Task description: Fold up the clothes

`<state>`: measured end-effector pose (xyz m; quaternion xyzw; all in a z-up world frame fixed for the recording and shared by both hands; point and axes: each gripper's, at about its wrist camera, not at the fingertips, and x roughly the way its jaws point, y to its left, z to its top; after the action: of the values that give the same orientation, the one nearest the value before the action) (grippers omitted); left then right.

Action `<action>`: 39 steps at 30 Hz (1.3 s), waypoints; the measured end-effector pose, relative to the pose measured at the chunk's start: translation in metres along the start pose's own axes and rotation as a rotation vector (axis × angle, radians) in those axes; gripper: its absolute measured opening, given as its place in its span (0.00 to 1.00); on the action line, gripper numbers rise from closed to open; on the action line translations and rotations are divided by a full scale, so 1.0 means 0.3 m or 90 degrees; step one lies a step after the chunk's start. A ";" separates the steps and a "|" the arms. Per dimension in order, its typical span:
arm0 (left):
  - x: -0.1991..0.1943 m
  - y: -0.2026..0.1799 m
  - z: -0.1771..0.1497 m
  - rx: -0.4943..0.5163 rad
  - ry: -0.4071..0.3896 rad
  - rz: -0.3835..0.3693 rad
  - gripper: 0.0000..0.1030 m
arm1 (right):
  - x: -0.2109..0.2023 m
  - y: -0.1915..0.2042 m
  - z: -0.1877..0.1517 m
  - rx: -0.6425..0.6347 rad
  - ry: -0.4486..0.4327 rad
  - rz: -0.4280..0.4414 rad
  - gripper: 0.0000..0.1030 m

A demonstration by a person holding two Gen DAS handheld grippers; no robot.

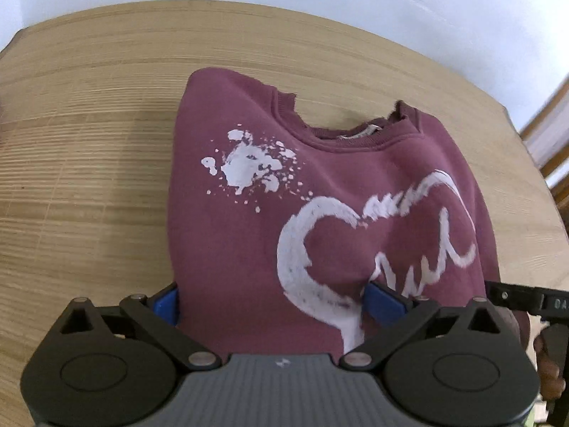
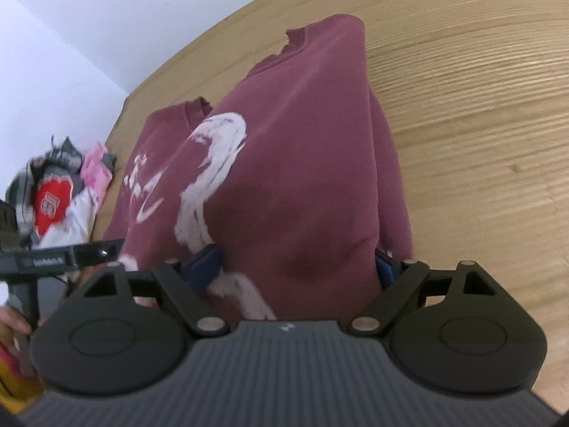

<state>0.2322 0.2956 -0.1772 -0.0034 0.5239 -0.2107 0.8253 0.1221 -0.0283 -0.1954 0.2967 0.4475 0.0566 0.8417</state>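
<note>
A maroon sweatshirt [image 1: 320, 185] with a white heart print lies on the wooden table [image 1: 89, 124], neckline away from me, sides folded in. My left gripper [image 1: 274, 299] has its jaws spread wide with the sweatshirt's near part between the blue pads [image 1: 384, 302]. My right gripper [image 2: 295, 267] is also spread wide around the sweatshirt [image 2: 302, 135], whose cloth bulges between the blue pads [image 2: 204, 267]. The right gripper's black body shows at the right edge of the left wrist view [image 1: 522, 299].
A pile of other clothes [image 2: 60, 195], grey, white, red and pink, lies at the table's left end. The table edge [image 2: 213, 25] runs along a white wall. Bare wood extends to the right of the sweatshirt [image 2: 480, 106].
</note>
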 end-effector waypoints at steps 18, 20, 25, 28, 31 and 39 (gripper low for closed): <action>0.290 0.151 0.644 0.038 -0.050 0.006 1.00 | 0.373 0.129 0.522 0.050 -0.089 -0.042 0.86; 0.337 0.156 0.758 0.051 -0.065 0.011 1.00 | 0.441 0.152 0.639 0.032 -0.115 -0.046 0.86; 0.459 0.170 1.010 0.051 -0.088 0.028 1.00 | 0.604 0.207 0.880 0.002 -0.129 -0.055 0.86; 0.502 0.178 1.078 0.044 -0.102 0.042 1.00 | 0.677 0.227 0.989 -0.011 -0.136 -0.059 0.86; 0.527 0.196 1.109 0.022 -0.114 0.041 1.00 | 0.743 0.248 1.088 -0.029 -0.141 -0.065 0.86; 0.508 0.209 1.125 0.020 -0.199 0.106 0.97 | 0.782 0.238 1.229 -0.094 -0.168 -0.103 0.82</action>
<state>0.6013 0.2264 -0.1707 0.0203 0.3840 -0.1470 0.9113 0.5636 -0.0507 -0.1689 0.2019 0.3500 -0.0181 0.9146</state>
